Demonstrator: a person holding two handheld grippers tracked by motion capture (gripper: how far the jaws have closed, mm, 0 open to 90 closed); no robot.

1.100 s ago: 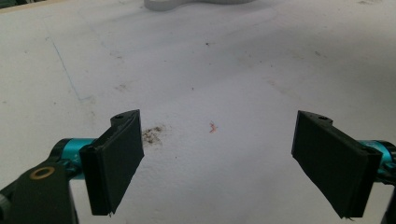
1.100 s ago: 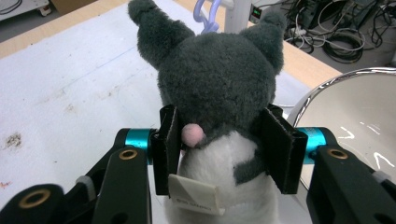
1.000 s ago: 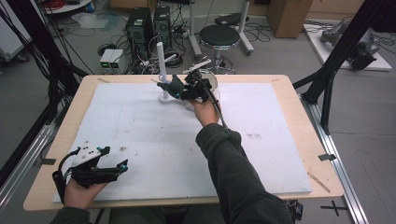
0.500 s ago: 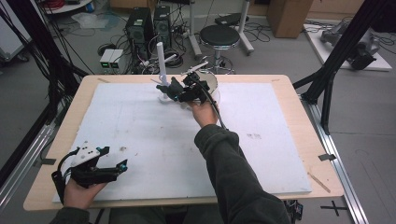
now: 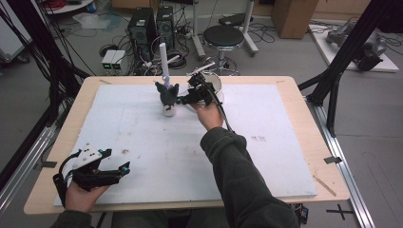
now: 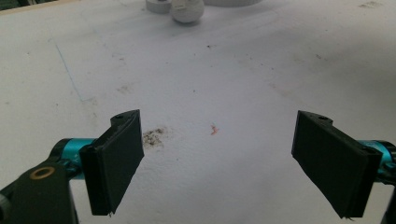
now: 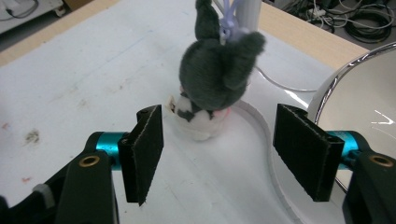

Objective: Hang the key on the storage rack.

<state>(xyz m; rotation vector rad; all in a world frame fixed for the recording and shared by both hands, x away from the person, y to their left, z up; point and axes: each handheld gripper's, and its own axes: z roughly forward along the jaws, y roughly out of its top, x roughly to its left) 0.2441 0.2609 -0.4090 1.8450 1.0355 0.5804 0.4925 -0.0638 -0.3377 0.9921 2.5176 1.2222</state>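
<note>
A dark grey plush toy with a white belly sits upright on the round white base of a stand, against its thin white post. A purple loop on the toy's head lies beside the post. My right gripper points at the toy from the right. Its jaws have just been opening and now stand open, a little short of the toy, with nothing pressed between them. My left gripper rests open near the table's front left corner over bare white board.
A shiny white bowl stands just right of the stand, close to my right gripper. The white board covers a wooden table. A stool, computers and cables lie on the floor beyond the far edge.
The right gripper's jaws were shut on the plush toy and have opened, letting it go. The toy stays by the post. The left hand has not moved.
</note>
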